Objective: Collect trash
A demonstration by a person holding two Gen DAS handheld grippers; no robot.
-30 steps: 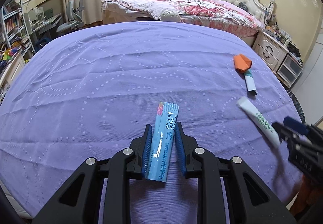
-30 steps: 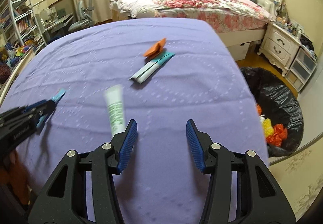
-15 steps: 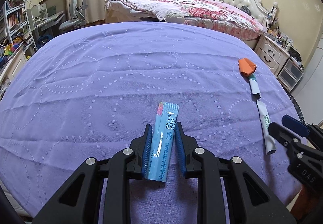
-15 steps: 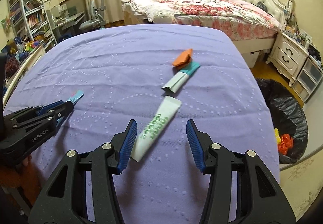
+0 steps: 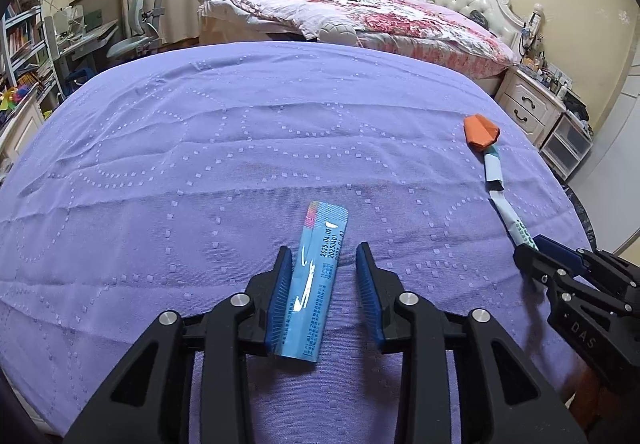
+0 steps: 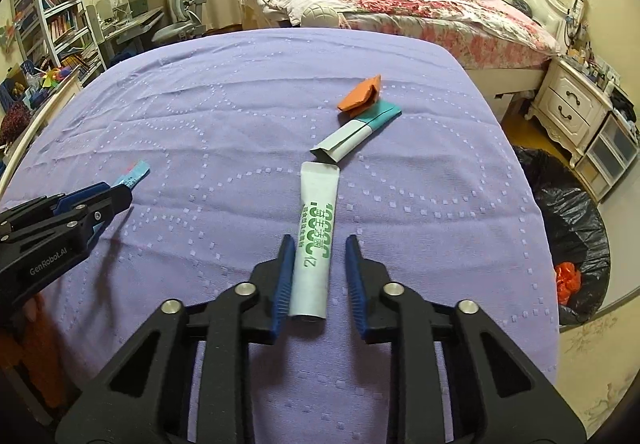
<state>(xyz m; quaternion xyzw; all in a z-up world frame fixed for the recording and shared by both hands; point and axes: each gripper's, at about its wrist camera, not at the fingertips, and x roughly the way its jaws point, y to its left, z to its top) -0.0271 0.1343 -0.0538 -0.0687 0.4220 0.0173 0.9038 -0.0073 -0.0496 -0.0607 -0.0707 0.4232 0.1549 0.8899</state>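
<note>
A blue sachet (image 5: pixel 316 284) lies on the purple cloth (image 5: pixel 200 163) between the fingers of my left gripper (image 5: pixel 324 248). Its jaws are opening: the left pad touches the sachet and the right pad stands off it. A white tube with green print (image 6: pixel 316 228) lies between the fingers of my right gripper (image 6: pixel 319 238). Those jaws are closing, with a small gap showing at the right pad. Beyond the tube rest a teal-and-white wrapper (image 6: pixel 356 133) and a folded orange paper (image 6: pixel 360 93).
A black trash bag (image 6: pixel 572 211) with orange scraps inside stands open on the floor off the cloth's right edge. A flowered bed (image 6: pixel 400 11) and white nightstands (image 6: pixel 572 103) lie beyond. Shelves and a desk (image 6: pixel 60 23) fill the left.
The left jaws have spread apart from the blue sachet they were clamping. The right jaws have narrowed around the white tube, which now lies straight between them instead of slanting.
</note>
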